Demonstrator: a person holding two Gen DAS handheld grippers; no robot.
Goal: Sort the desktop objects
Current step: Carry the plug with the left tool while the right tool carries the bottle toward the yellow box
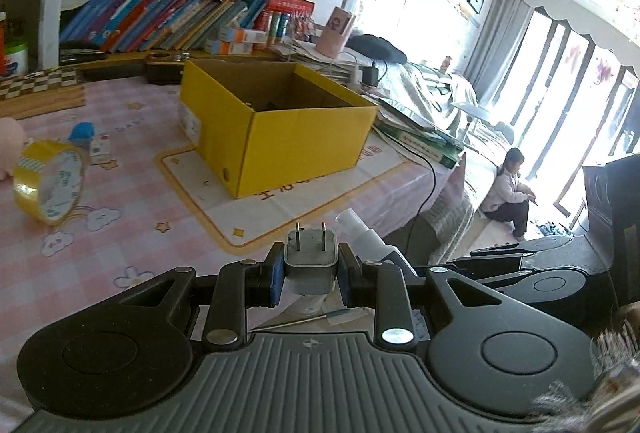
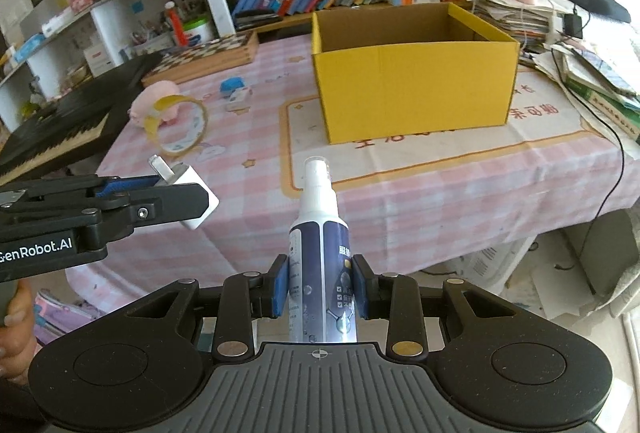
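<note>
- We see the left tongs (image 1: 308, 275) clenched on a white charger plug (image 1: 309, 265).
- Right tongs (image 2: 322, 287) grip a spray bottle (image 2: 320, 253) — yellow box (image 2: 412, 89) ahead on the worktop (image 2: 440, 201).

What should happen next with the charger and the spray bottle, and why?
Probably carry both forward over the yellow box and drop them in. The left hand-held gripper is shut on the white charger plug, the right hand-held gripper on the spray bottle, and both sit short of the open box.
</note>
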